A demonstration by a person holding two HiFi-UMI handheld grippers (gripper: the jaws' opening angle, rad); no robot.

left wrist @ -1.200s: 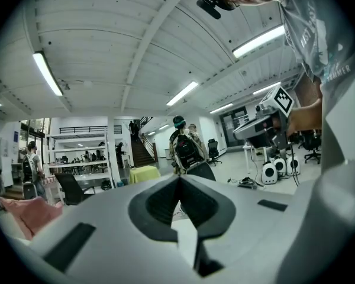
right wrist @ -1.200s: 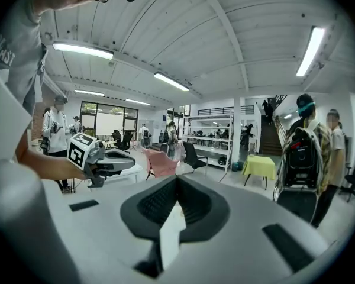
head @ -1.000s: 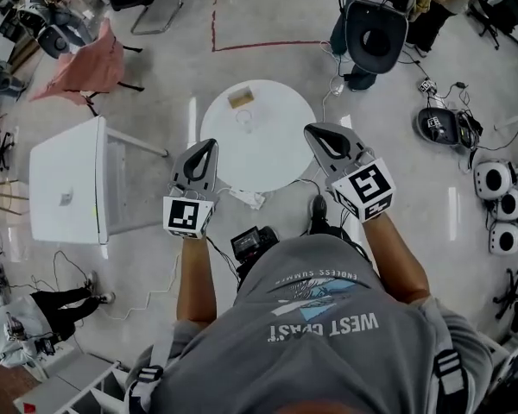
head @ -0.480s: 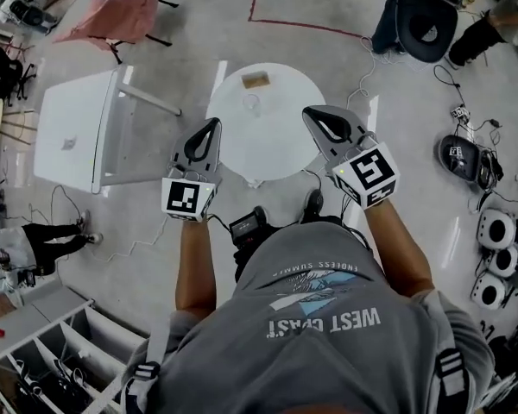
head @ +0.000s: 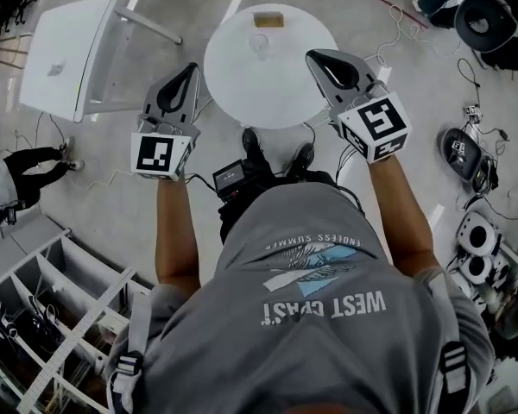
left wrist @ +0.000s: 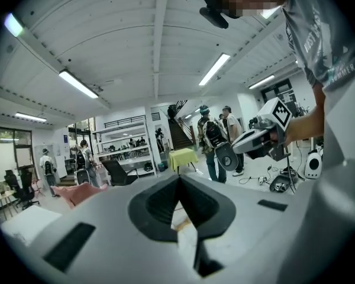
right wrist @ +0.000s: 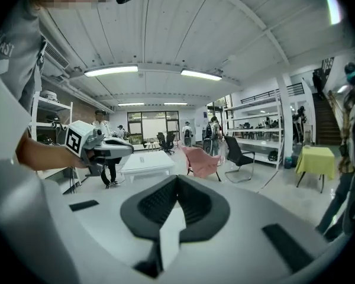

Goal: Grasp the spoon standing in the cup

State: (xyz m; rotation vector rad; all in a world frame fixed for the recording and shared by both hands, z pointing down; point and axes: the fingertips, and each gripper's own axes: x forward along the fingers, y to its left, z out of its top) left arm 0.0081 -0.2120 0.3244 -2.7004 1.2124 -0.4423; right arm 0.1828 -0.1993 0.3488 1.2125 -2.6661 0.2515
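Both tools are held at the near side of the round white surface (head: 276, 102), clear of everything on it.

1. Left tool (head: 190, 67): positioned left of the surface, tips pointing far. In the left gripper view the left tool (left wrist: 178, 177) shows its two jaws meeting at the tips, with nothing between them.
2. Right tool (head: 317, 55): positioned over the right edge of the surface as seen from the head view. In the right gripper view the right tool (right wrist: 176, 178) also shows its jaws brought together and empty.
3. Clear cup (head: 259, 43): stands on the far half of the surface, between the two tools and well apart from both. The spoon is too small to make out inside it.
4. Tan rectangular block (head: 268, 20): lies just beyond the cup, near the far edge.
5. White rectangular table (head: 65, 54): stands on the floor, far left of the left tool.
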